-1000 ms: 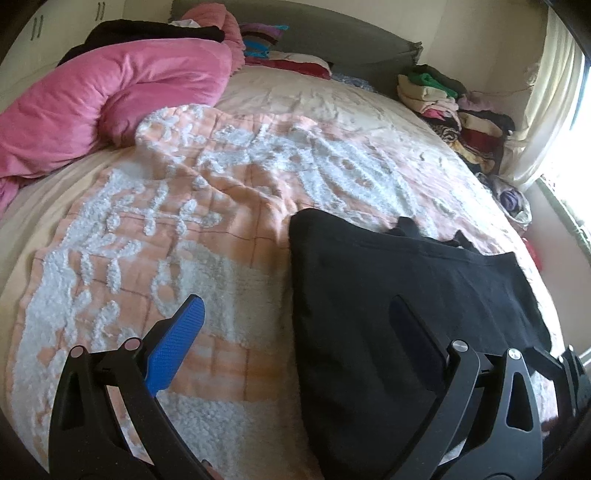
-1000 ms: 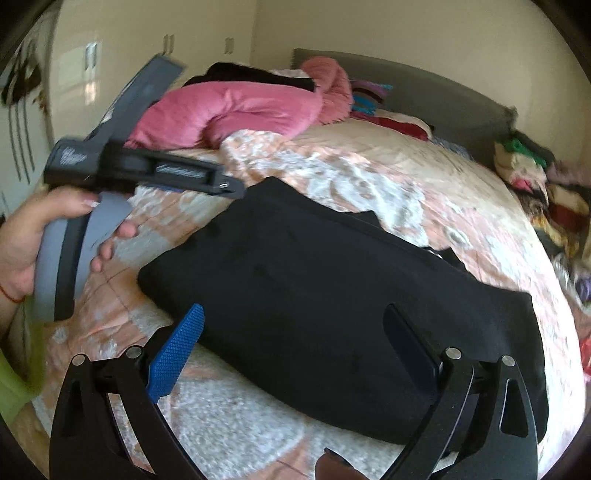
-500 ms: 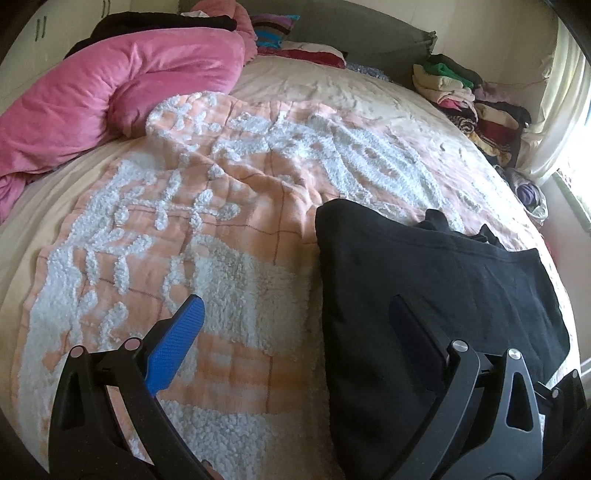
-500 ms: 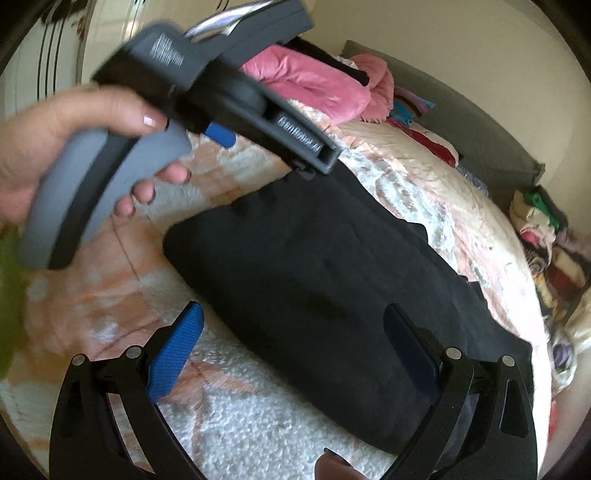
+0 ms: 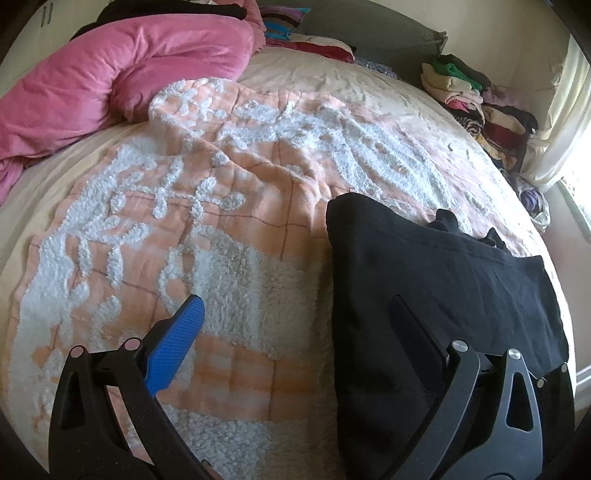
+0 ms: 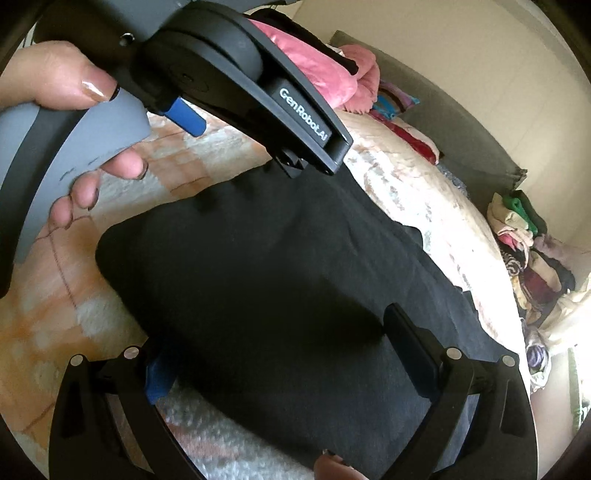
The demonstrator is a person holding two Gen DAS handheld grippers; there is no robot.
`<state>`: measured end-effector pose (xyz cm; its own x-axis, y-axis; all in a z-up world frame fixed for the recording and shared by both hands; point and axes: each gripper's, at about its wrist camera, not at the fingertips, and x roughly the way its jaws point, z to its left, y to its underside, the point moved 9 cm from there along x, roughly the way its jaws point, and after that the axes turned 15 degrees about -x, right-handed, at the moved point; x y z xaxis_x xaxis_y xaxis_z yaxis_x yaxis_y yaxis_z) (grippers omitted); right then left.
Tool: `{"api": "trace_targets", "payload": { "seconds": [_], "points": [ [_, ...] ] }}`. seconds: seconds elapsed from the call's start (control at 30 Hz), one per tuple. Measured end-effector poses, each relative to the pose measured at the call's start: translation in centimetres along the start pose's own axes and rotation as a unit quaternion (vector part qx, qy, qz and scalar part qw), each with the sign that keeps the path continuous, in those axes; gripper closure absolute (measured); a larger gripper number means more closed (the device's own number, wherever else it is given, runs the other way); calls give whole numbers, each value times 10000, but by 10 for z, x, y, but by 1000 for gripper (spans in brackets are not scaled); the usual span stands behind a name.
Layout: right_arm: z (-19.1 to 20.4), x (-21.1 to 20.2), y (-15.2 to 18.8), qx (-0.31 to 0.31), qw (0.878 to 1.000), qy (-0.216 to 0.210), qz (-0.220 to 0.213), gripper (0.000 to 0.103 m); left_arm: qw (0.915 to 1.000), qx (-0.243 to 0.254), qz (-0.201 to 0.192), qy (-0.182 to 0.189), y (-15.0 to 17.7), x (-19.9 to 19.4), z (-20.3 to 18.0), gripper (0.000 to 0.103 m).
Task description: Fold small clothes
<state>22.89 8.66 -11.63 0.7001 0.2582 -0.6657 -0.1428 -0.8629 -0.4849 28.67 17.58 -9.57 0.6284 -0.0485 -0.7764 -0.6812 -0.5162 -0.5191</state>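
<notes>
A black folded garment [image 5: 424, 295] lies flat on the orange-and-white blanket [image 5: 221, 229]; it also shows in the right wrist view [image 6: 277, 277]. My left gripper [image 5: 295, 321] is open and empty, above the garment's left edge, with its right finger over the black cloth. My right gripper [image 6: 280, 339] is open and empty, low over the garment's near edge. The left gripper's body [image 6: 258, 85], held by a hand [image 6: 74, 110], fills the top left of the right wrist view.
A pink duvet [image 5: 122, 81] is bunched at the far left of the bed. A pile of folded clothes [image 5: 480, 107] stands at the far right by the curtain [image 5: 565, 118]. More clothes lie against the grey headboard [image 5: 369, 29].
Both grippers have moved closer to the black garment. The left gripper has come in over its far left corner. The right gripper has dropped toward its near edge. The jaws stay open.
</notes>
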Motion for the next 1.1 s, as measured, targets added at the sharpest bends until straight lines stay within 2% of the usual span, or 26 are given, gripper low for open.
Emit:
{"api": "trace_targets", "payload": {
  "seconds": [0.07,0.13,0.17,0.23,0.27,0.3,0.4,0.57,0.9,0.97,1.03,1.1],
  "points": [
    [0,0,-2,-13,10000,71,-53,7,9999,-86,37,87,-1,2,-1,10],
    [0,-3,-3,-9,9998,130,-154,16,9997,-146,84,167,0,4,-2,10],
    [0,-4,-3,-15,9997,115,-207,28,9996,-164,110,200,0,5,-3,10],
    [2,-10,-5,-49,9994,138,-315,40,9991,-228,178,295,0,8,-4,10],
    [2,-13,-5,-74,9992,178,-364,56,9988,-260,214,354,1,9,-5,10],
    [4,-16,-7,-78,9991,184,-387,64,9983,-300,257,432,2,9,-6,10],
    [2,-25,-9,59,9984,212,-514,77,9975,-365,309,528,4,10,-8,10],
    [-5,-36,-7,389,9968,211,-661,81,9963,-365,370,687,8,11,-16,10],
    [-12,-48,-3,831,9932,150,-798,82,9909,-462,531,1148,14,14,-35,11],
    [-12,-50,-3,878,9926,151,-824,82,9891,-563,533,1252,14,13,-35,21],
    [-12,-53,-3,920,9921,161,-843,82,9869,-663,544,1370,13,11,-36,41],
    [-13,-54,-2,963,9915,162,-860,82,9847,-700,613,1476,15,10,-39,47]
  ]
}}
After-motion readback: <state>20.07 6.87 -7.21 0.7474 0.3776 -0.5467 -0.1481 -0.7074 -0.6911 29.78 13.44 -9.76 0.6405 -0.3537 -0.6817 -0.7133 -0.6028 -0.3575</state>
